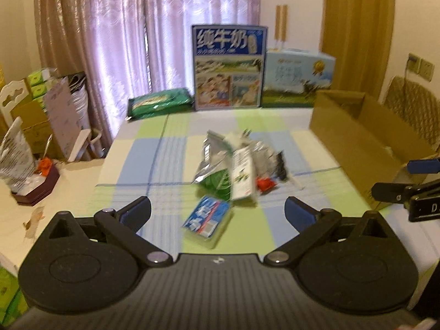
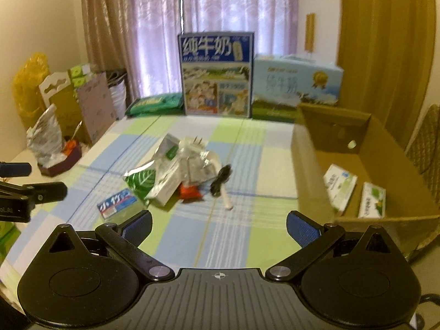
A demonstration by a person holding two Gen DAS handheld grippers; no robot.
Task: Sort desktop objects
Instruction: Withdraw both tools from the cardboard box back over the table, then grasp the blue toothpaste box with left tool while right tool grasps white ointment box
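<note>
Both my grippers, left gripper [image 1: 217, 211] and right gripper [image 2: 219, 225], hover with jaws spread, empty. Pile of crumpled foil-and-paper packets [image 2: 176, 170] mid-table; blue-white flat box [image 1: 207, 220] nearest. Open brown cardboard box [image 2: 365, 148] holds two packs, probably. Next: grasp blue box.

Open checked tablecloth [image 2: 220, 231] directly ahead of both grippers, nothing on it up to the clutter pile [image 2: 178, 170] mid-table. Blue-and-white packet [image 1: 207, 220] just ahead of left gripper [image 1: 217, 214], lying slightly apart from the pile's near edge. Clear strip between pile and cardboard box [image 2: 310, 165] on the right. Box open on top, two cartons [image 2: 354, 192] inside at the near end, far end bare. Back edge walled off by upright milk cases [image 2: 217, 74] and green pack [image 2: 154, 104]. Left table edge crowded by dark tray [image 2: 59, 162] with crumpled foil bag. Both jaw pairs spread wide, nothing between.
</note>
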